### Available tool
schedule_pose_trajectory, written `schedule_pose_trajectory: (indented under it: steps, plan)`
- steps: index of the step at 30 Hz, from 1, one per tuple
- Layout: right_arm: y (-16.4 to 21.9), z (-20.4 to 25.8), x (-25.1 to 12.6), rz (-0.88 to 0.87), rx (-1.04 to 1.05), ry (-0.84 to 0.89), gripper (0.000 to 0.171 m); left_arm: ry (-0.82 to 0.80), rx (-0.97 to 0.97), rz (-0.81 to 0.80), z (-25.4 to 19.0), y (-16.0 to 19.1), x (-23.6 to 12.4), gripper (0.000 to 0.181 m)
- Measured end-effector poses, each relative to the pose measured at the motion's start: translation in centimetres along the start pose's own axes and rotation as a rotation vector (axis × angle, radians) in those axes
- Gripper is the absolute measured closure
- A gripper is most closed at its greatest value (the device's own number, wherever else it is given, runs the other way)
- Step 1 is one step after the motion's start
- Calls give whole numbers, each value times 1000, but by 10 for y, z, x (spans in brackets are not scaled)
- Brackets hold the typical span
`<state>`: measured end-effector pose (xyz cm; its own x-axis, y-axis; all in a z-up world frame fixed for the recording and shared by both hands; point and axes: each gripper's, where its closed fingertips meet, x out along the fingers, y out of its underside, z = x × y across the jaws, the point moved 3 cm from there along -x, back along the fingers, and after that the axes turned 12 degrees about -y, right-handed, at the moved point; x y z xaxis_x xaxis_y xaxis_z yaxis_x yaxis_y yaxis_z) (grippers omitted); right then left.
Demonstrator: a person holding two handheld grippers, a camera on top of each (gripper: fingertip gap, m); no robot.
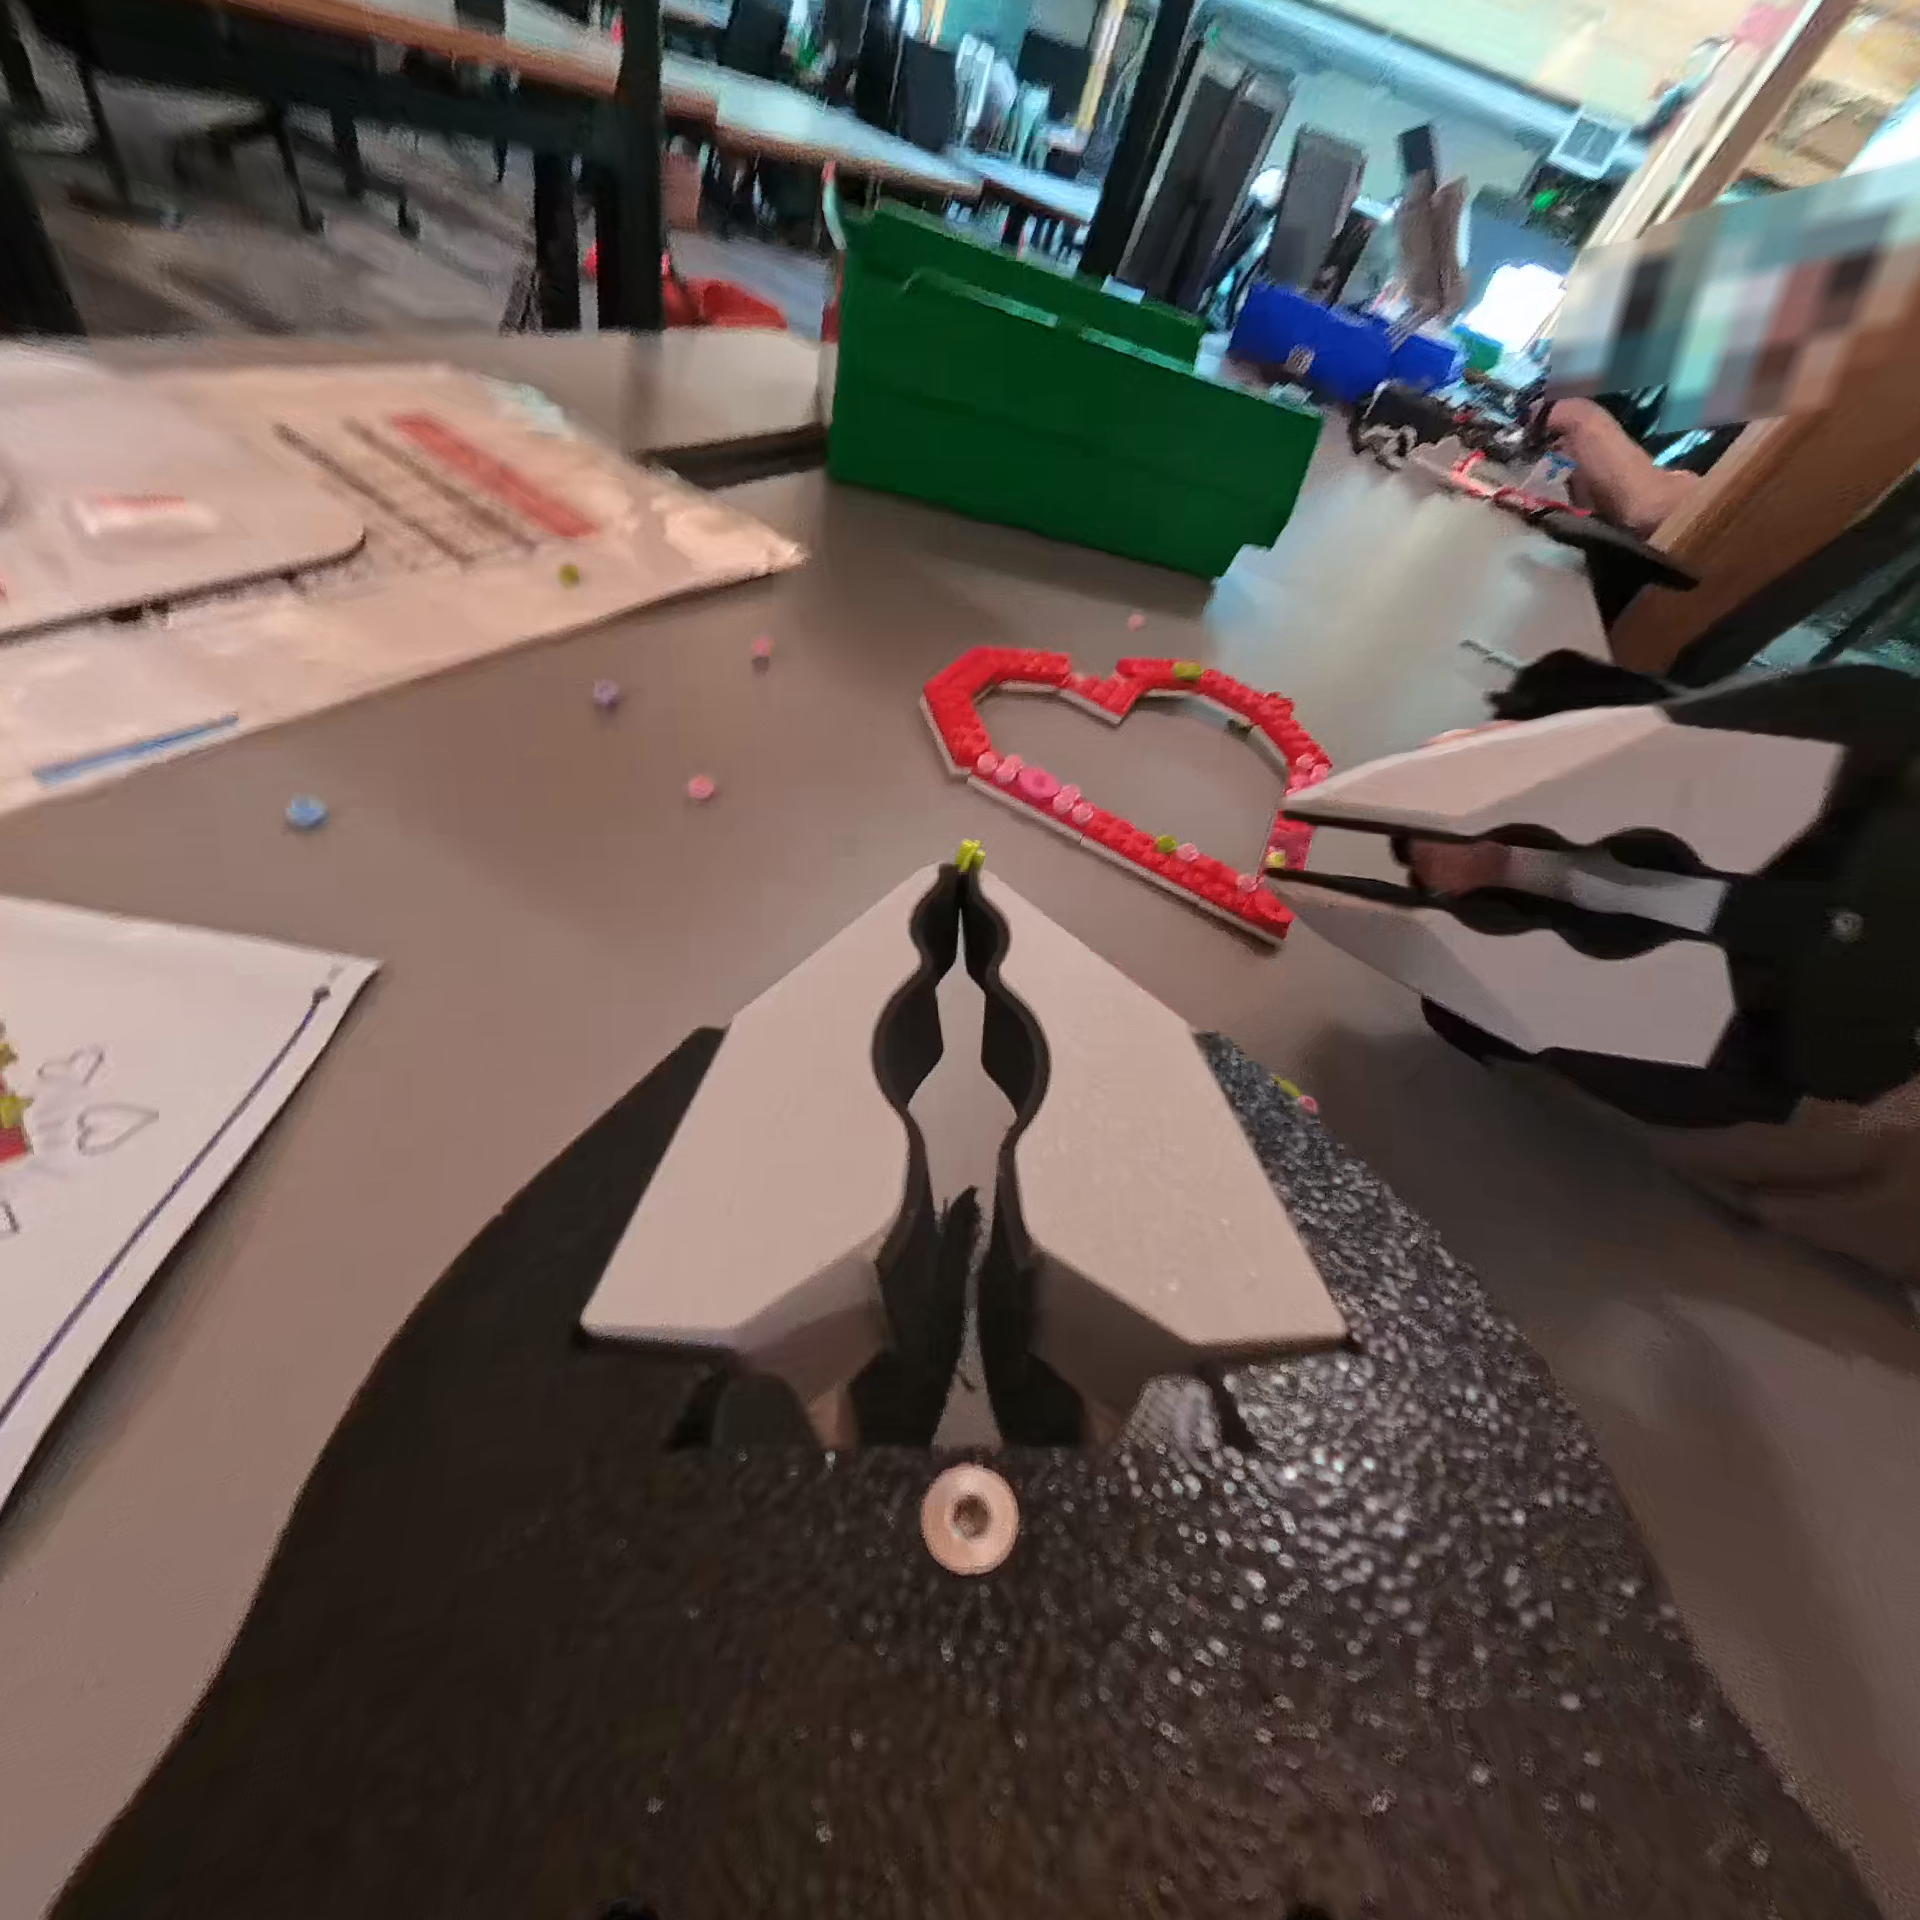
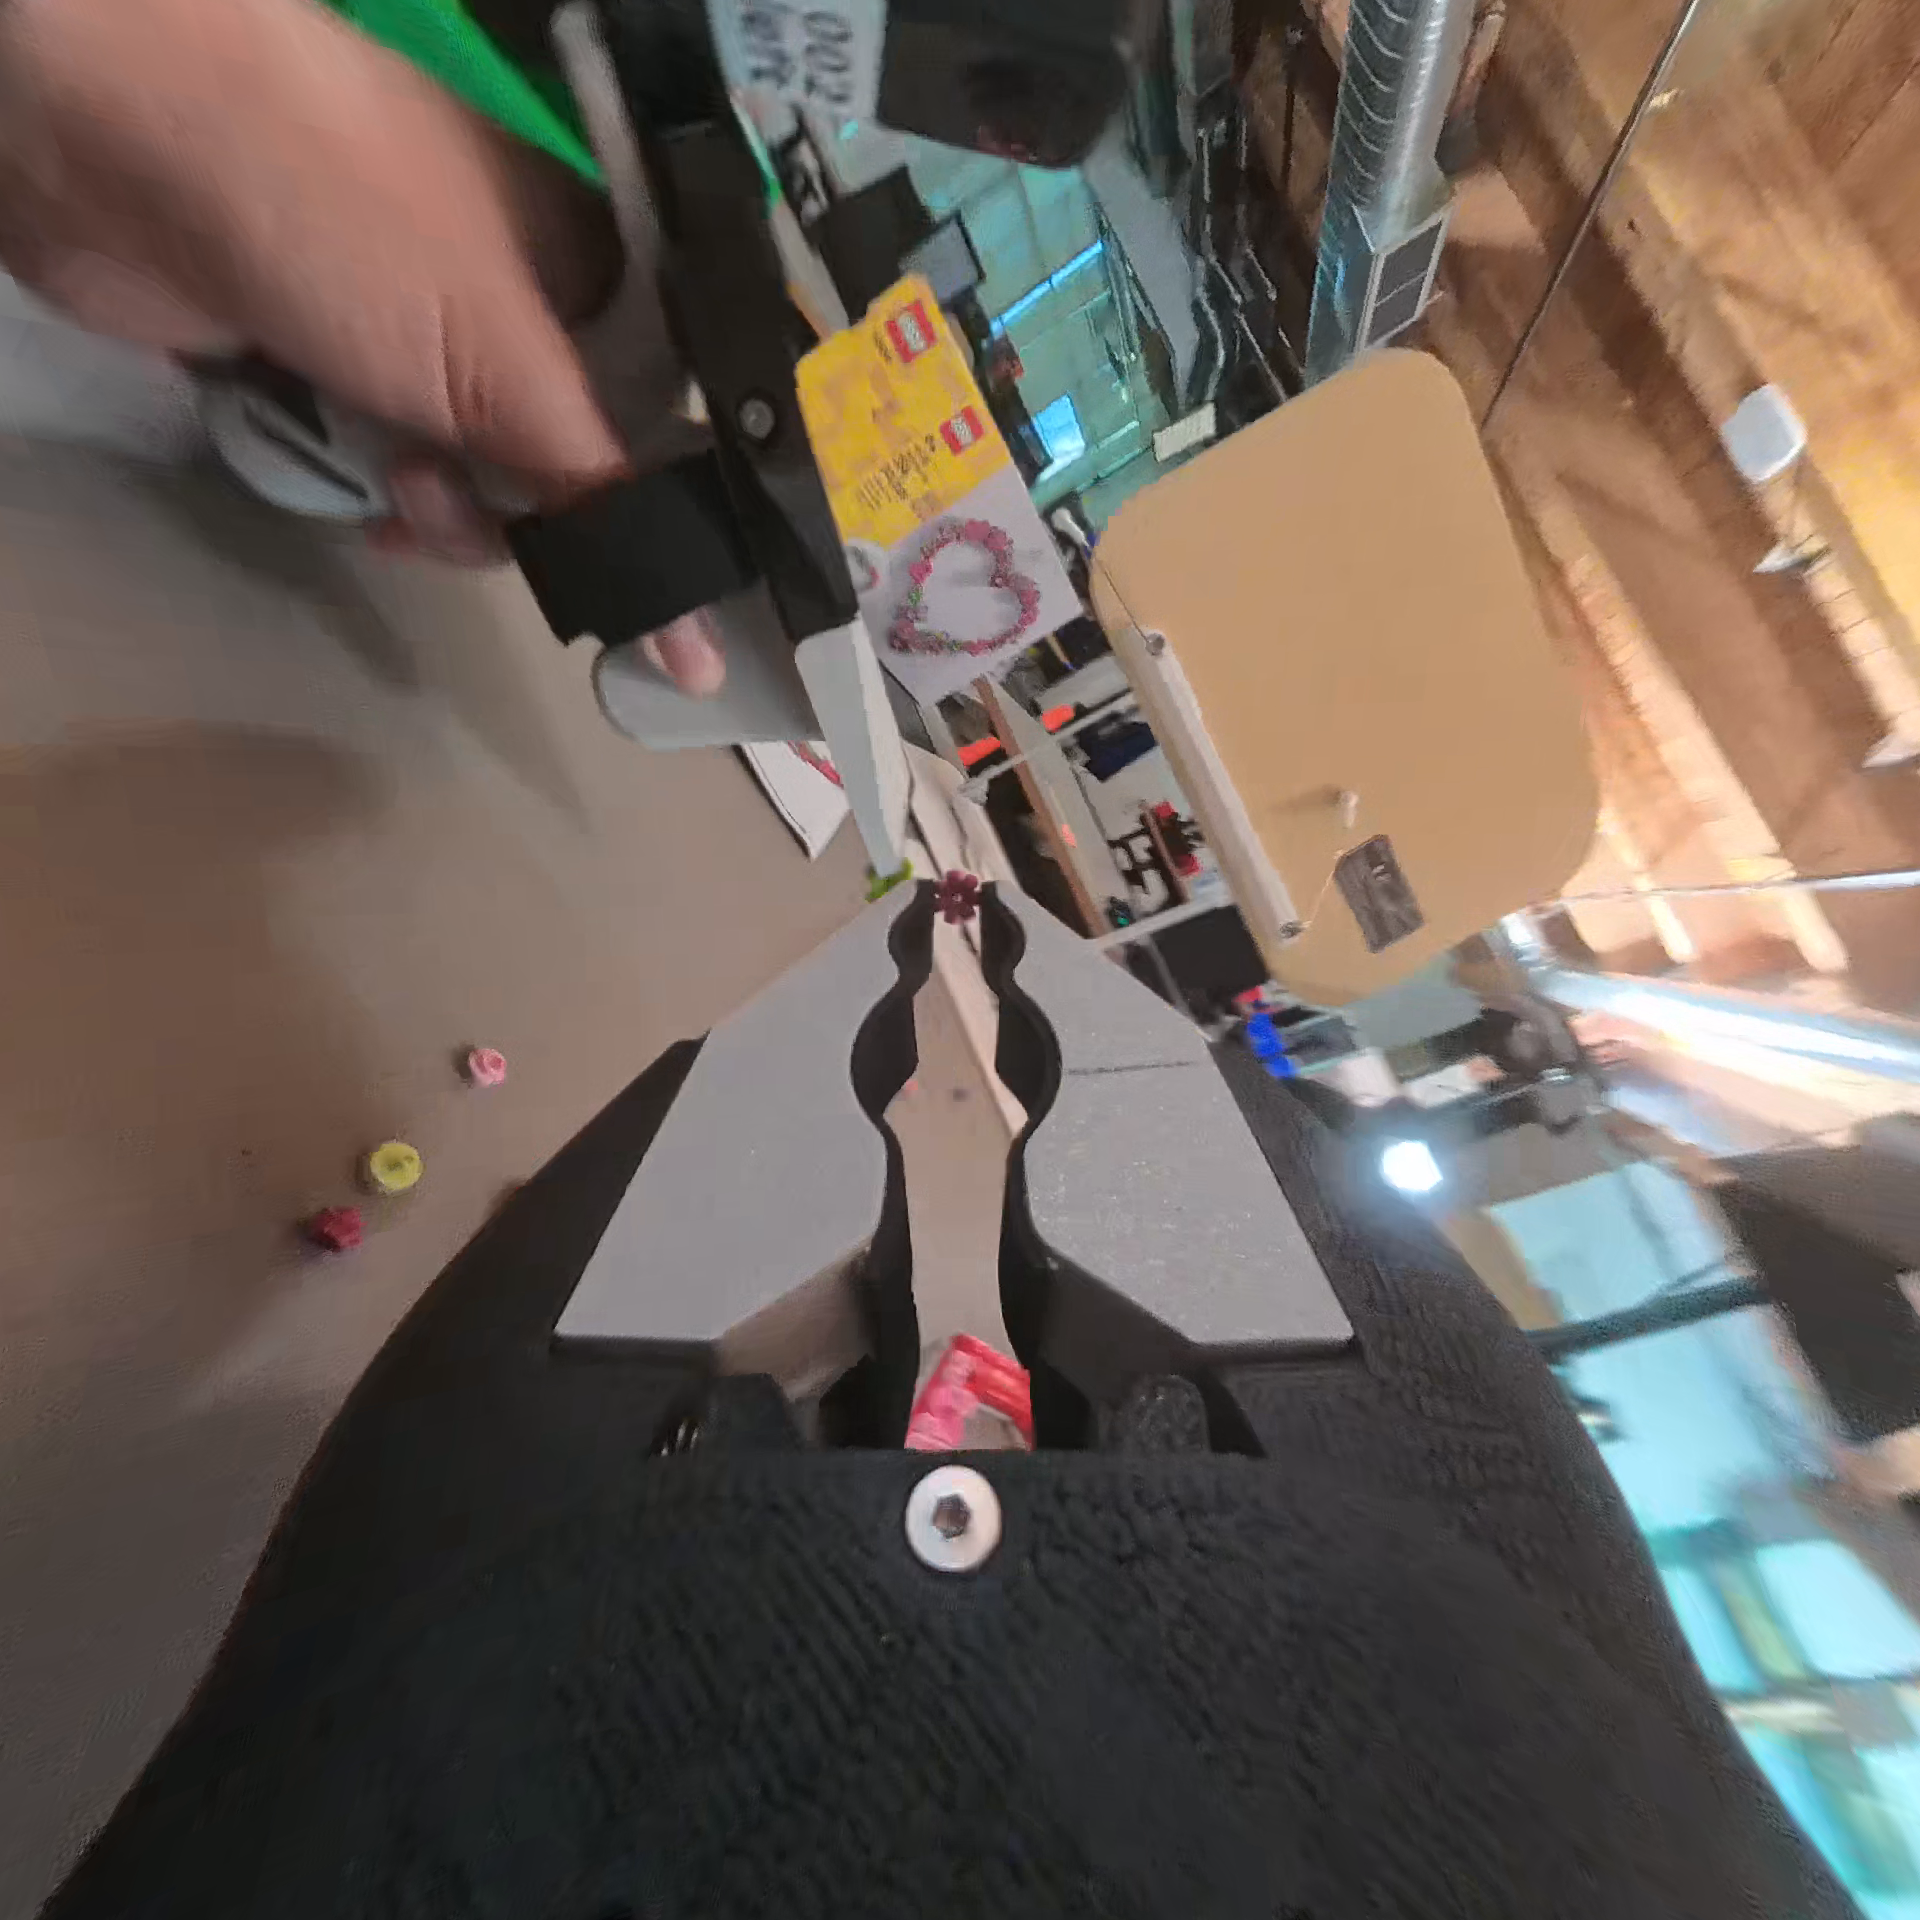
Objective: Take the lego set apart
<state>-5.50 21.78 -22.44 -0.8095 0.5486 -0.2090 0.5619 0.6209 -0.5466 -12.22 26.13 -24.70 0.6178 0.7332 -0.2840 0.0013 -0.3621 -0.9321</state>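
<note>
A red heart-shaped lego frame (image 1: 1117,774) lies flat on the grey table, with a few small pink and green studs still on it. My left gripper (image 1: 964,871) is shut on a tiny lime-green piece (image 1: 969,854), held just short of the heart. It also shows in the right wrist view (image 2: 883,864), held by a hand. My right gripper (image 2: 954,902) is shut on a dark pink flower piece (image 2: 954,894) at the heart's lower tip. It shows from the right in the left wrist view (image 1: 1280,844). Part of the heart (image 2: 971,1392) shows between its fingers.
Loose studs lie on the table: blue (image 1: 305,810), pink (image 1: 701,787), purple (image 1: 606,693), also pink (image 2: 484,1066), yellow (image 2: 393,1166) and red (image 2: 335,1228). A green bin (image 1: 1049,416) stands behind, a plastic bag (image 1: 312,540) and instruction sheet (image 1: 135,1143) left, the yellow box (image 2: 914,436) beyond.
</note>
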Motion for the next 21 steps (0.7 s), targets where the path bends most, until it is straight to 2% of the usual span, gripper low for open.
schedule_pose_trajectory:
  steps: [3,5,8,11,14,17,21]
  plan:
    - [10,-11,-4,-12,64,30,164,-24,69,-107,-1,-13,-8,181]
    - [16,-15,-6,-4,59,54,164,-111,128,-173,6,-26,-20,181]
    - [18,-21,-11,-18,68,73,163,-373,184,-244,35,-56,-63,181]
    - [20,-25,-14,-38,105,79,163,-713,159,-279,76,-78,-137,181]
    - [21,-28,-15,-56,142,72,163,-954,114,-106,125,-71,-197,181]
    - [20,-26,-14,-72,166,54,163,-1017,-2,71,165,-61,-234,181]
    - [18,-25,-15,-96,194,38,163,-1003,-222,283,202,-39,-261,132]
